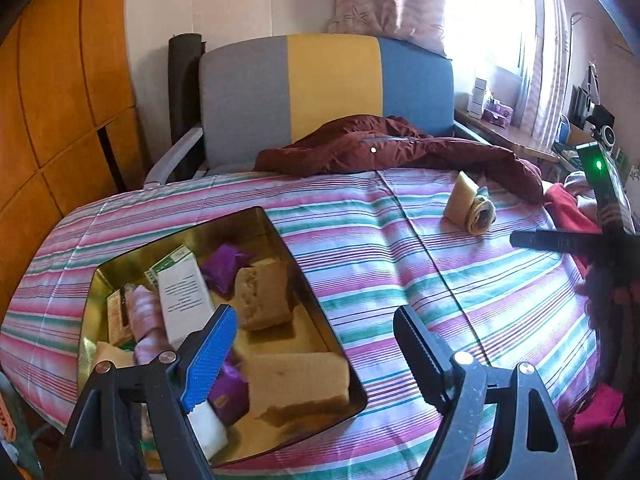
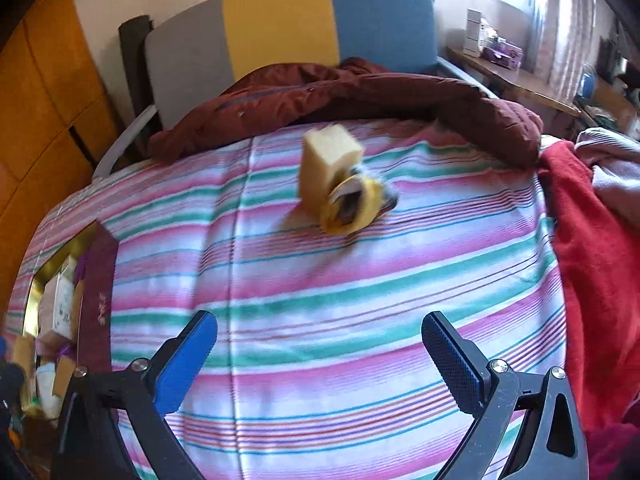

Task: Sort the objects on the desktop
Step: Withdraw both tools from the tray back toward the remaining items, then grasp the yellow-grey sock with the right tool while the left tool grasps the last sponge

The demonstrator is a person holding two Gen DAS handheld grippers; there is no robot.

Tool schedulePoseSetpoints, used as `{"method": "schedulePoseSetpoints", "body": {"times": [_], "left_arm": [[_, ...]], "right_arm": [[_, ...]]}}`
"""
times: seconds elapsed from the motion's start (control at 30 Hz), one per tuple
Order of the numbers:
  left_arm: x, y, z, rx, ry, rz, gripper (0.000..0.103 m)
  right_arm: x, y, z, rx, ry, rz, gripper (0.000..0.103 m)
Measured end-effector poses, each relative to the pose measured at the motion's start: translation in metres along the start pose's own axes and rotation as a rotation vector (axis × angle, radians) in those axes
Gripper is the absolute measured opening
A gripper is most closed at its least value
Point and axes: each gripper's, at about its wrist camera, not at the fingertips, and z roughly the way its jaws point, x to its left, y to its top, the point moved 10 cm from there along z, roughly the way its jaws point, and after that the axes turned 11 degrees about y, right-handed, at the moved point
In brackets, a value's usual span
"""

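Note:
A gold tin tray (image 1: 280, 236) lies on the striped cloth at the left, filled with tan sponges (image 1: 262, 296), a white box (image 1: 186, 300), purple packets (image 1: 224, 266) and a pink roll (image 1: 146, 320). My left gripper (image 1: 314, 326) hovers open over the tray's near right corner with nothing between its fingers. Farther right on the cloth stand a yellow sponge block (image 1: 460, 200) (image 2: 326, 160) and a rolled yellow tape (image 1: 480, 216) (image 2: 352, 206), touching each other. My right gripper (image 2: 320, 338) is open and empty, well short of them, and shows at the right edge (image 1: 560, 242) of the left wrist view.
A dark red jacket (image 1: 384, 146) (image 2: 360, 92) lies across the table's far edge before a grey, yellow and blue chair back (image 1: 328, 88). Red cloth (image 2: 592, 248) is heaped at the right edge. The tray's edge (image 2: 44, 276) shows at far left. A cluttered shelf (image 1: 496, 112) runs under the window.

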Motion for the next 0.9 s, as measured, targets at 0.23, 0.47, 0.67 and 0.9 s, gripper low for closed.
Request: {"method": "schedulePoseSetpoints", "body": {"times": [0.23, 0.47, 0.67, 0.9], "left_arm": [[-0.021, 0.003, 0.008, 0.017, -0.041, 0.015, 0.082], [-0.036, 0.000, 0.017, 0.064, -0.089, -0.003, 0.082], [-0.049, 0.003, 0.024, 0.083, -0.141, -0.010, 0.082], [-0.064, 0.005, 0.039, 0.126, -0.174, -0.020, 0.081]], "right_arm": [[-0.023, 0.023, 0.002, -0.016, -0.031, -0.004, 0.103], [-0.042, 0.039, 0.012, -0.025, -0.019, 0.005, 0.103], [-0.053, 0.057, 0.026, -0.043, 0.019, 0.027, 0.103], [-0.058, 0.074, 0.062, -0.010, 0.016, -0.029, 0.103]]}}
